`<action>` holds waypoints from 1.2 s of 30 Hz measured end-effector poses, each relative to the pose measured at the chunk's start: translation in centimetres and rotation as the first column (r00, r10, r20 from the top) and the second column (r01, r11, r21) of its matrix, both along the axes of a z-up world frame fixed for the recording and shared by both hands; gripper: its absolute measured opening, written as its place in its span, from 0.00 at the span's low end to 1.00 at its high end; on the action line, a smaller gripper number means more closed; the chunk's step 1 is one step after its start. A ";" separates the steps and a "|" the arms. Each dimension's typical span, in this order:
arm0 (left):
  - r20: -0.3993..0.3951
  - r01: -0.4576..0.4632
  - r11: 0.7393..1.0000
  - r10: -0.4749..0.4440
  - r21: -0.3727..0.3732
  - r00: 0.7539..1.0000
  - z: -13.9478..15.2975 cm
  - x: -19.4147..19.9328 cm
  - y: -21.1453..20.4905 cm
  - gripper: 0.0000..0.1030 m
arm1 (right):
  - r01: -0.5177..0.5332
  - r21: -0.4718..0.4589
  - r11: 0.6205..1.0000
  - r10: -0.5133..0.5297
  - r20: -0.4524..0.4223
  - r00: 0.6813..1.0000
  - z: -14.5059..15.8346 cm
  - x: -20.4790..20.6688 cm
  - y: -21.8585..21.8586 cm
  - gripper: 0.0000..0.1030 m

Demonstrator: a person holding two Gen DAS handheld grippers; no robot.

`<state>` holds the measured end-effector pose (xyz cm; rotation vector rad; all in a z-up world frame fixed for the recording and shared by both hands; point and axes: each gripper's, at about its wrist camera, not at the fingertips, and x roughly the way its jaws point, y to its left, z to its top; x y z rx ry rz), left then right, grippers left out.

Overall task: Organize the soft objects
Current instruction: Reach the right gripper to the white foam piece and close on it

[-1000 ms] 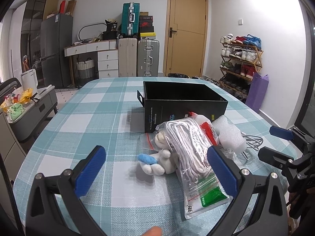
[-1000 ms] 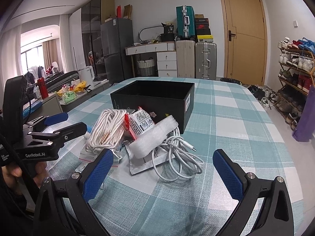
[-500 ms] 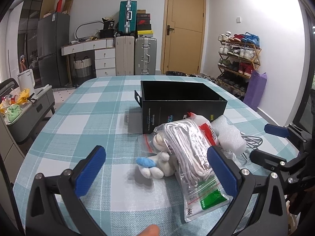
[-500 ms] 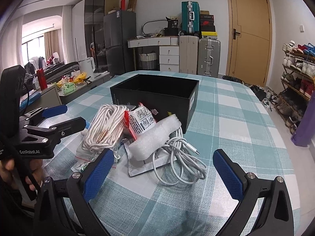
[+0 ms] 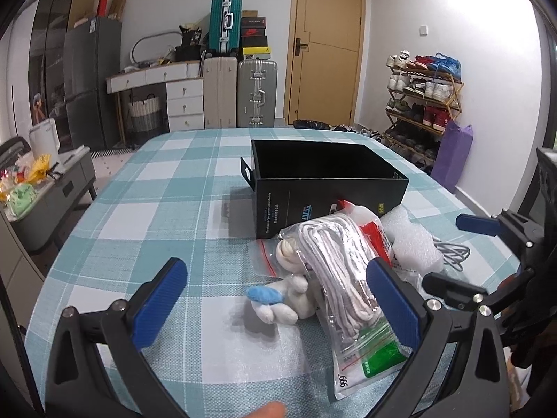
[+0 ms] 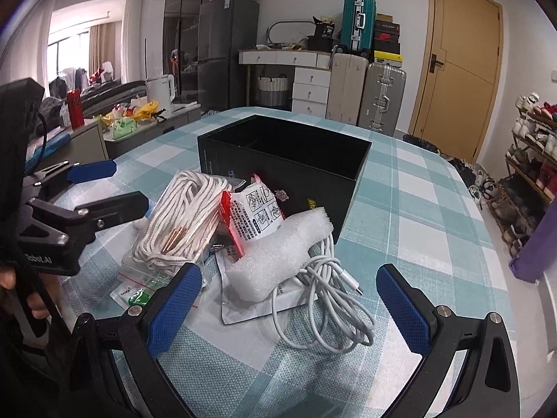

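An open black box [image 5: 330,188] stands on the checked table; it also shows in the right wrist view [image 6: 285,160]. In front of it lies a pile: a small white plush toy [image 5: 289,289], a bagged white rope [image 5: 334,271] [image 6: 181,216], a red-and-white packet [image 6: 254,216], a white foam piece [image 6: 278,254] [image 5: 410,240] and a coiled white cable [image 6: 327,299]. My left gripper [image 5: 278,303] is open, just short of the plush toy. My right gripper [image 6: 285,306] is open, just short of the foam and cable.
The checked tablecloth [image 5: 156,209] covers an oval table. Suitcases [image 5: 240,94], a desk, a fridge and a shoe rack [image 5: 421,104] stand behind. A cart with clutter [image 5: 31,188] sits left of the table.
Both grippers have drifted slightly closer to the pile and stay open. The objects on the table have not moved.
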<state>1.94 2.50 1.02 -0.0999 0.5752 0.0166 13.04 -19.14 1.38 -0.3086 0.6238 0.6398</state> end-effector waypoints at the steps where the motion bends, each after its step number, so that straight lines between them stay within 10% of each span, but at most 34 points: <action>1: -0.007 -0.002 1.000 0.002 -0.003 1.000 0.0 0.2 0.1 1.00 | -0.003 -0.008 1.000 0.003 -0.002 1.000 -0.1 0.1 0.2 1.00; 16: 0.046 0.027 0.996 -0.031 0.079 0.998 0.5 1.1 -0.3 1.00 | -0.034 -0.119 0.992 0.037 0.022 0.999 -0.6 0.8 2.5 0.89; 30: 0.024 0.060 0.998 -0.060 0.006 0.998 -0.3 1.4 0.3 1.00 | -0.052 -0.135 0.990 0.058 0.047 0.997 -0.9 0.4 2.8 0.43; 36: 0.018 0.059 0.998 -0.059 0.009 0.998 -0.3 1.4 0.2 1.00 | -0.057 -0.093 0.994 0.063 0.069 0.996 -0.5 -0.3 2.1 0.40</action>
